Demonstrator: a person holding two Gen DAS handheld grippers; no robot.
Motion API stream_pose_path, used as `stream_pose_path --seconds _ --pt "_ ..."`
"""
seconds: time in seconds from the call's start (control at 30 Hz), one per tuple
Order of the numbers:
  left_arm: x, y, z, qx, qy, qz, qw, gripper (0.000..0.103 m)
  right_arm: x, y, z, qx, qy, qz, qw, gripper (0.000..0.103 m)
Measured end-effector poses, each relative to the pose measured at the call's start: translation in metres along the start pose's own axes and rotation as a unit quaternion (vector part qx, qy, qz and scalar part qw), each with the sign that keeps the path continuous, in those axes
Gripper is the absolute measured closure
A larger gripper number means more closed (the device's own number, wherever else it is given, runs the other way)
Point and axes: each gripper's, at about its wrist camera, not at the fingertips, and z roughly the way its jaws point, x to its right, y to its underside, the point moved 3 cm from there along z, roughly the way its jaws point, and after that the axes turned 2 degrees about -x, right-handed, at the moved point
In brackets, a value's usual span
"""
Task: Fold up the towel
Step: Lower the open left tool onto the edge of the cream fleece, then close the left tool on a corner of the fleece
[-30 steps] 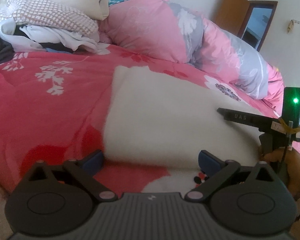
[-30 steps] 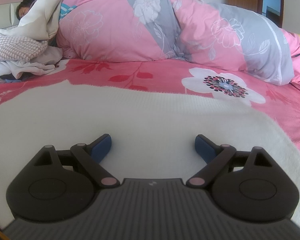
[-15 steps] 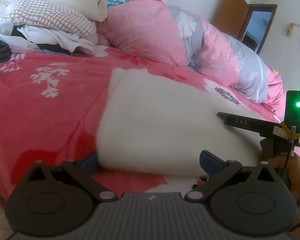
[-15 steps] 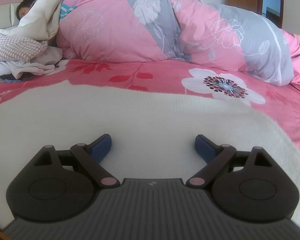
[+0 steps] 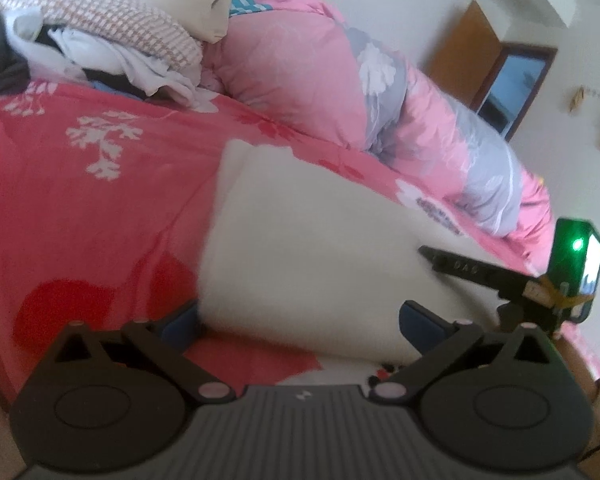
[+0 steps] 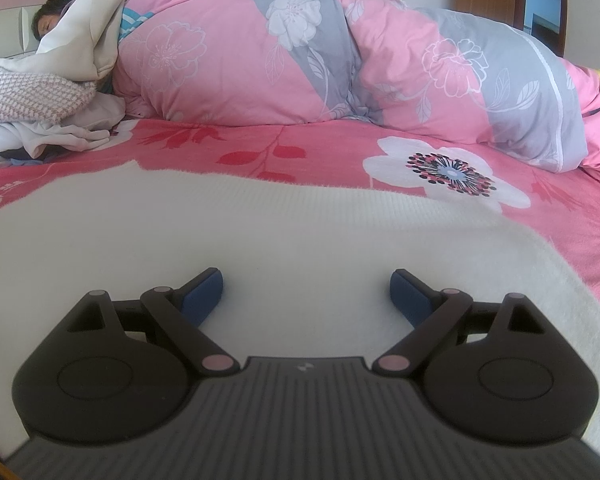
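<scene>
Between the blue fingers of the left claw [image 5: 298, 322], spread wide, sits the near left corner of the white towel [image 5: 300, 240], with nothing pinched yet. The right claw [image 6: 306, 290] is just as wide and hovers low over the towel's middle, empty. The towel lies flat on the red flowered bed [image 5: 80, 184], close to its near edge, already looking doubled over. The step in hand looks like taking the near edge: each claw wants to close on all layers at a corner, both lifting together so the fold lands square on the far edge. Beyond the towel, a rolled pink and grey quilt [image 6: 300, 60] runs along the far side of the bed, near enough to crowd a long forward fold. A pile of clothes [image 5: 112, 36] fills the far left corner, and a person [image 6: 48, 20] lies there under covers.
</scene>
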Motion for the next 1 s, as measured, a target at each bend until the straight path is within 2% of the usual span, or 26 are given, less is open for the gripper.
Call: stream_pose_path --seconds 0.2,0.73,1.0 --pt "-0.007 0.001 -0.002 0.013 0.020 -0.044 0.9987 0.000 -0.001 0.000 0.000 0.001 0.000 0.000 1.000 0.012" --pt "-0.012 -0.009 0.019 0.037 0.040 -0.084 0.9950 0.000 0.000 0.000 0.000 0.001 0.000 -0.001 1.000 0.012" --pt "-0.009 -0.004 0.011 0.021 0.051 -0.099 0.9935 0.000 0.000 0.000 0.000 0.001 0.001 -0.001 1.000 0.012"
